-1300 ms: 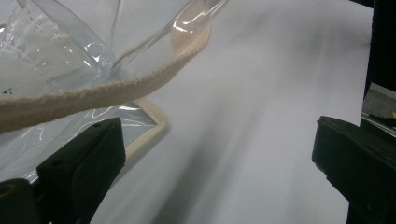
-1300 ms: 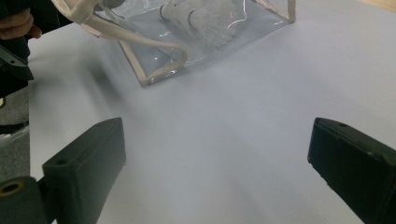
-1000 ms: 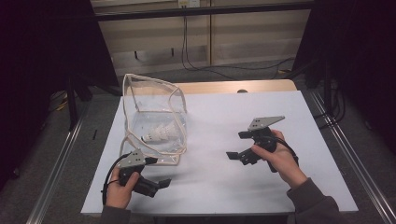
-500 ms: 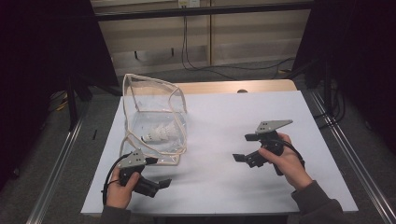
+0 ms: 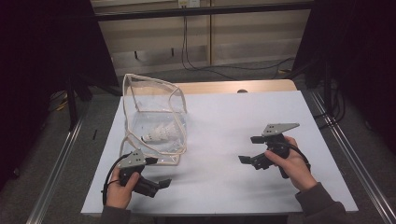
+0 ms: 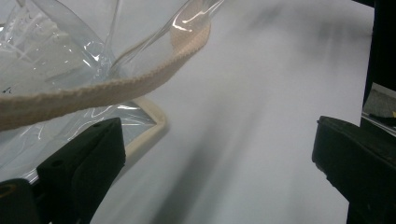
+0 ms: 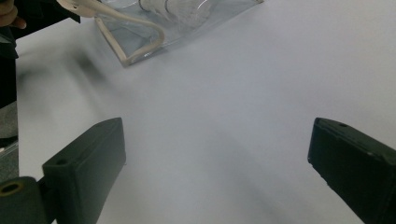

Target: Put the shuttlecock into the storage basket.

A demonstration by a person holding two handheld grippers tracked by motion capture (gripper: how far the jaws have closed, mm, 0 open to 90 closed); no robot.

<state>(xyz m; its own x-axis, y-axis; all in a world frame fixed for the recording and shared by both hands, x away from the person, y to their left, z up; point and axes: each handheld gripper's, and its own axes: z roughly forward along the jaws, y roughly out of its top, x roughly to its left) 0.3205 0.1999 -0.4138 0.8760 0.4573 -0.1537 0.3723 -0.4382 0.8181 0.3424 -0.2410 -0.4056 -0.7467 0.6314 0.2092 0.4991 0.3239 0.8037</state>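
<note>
A clear plastic bag (image 5: 154,116) with cream edging stands open on the left of the white table (image 5: 224,116). A white shuttlecock (image 5: 159,135) lies inside it. My left gripper (image 5: 159,173) is open at the table's front left, just in front of the bag's near corner (image 6: 154,126), with nothing between its jaws. The bag's cream rim (image 6: 116,86) crosses the left gripper view. My right gripper (image 5: 250,149) is open over bare table at the right, empty, pointing toward the bag (image 7: 177,18).
The table's front edge runs just behind both hands. A wooden strip (image 5: 224,87) borders the far side. Metal rails (image 5: 355,163) flank the table on the floor, and cables (image 5: 219,70) hang at the back wall.
My right gripper has drawn back to the right and toward the front edge, away from the bag. The left gripper has barely moved.
</note>
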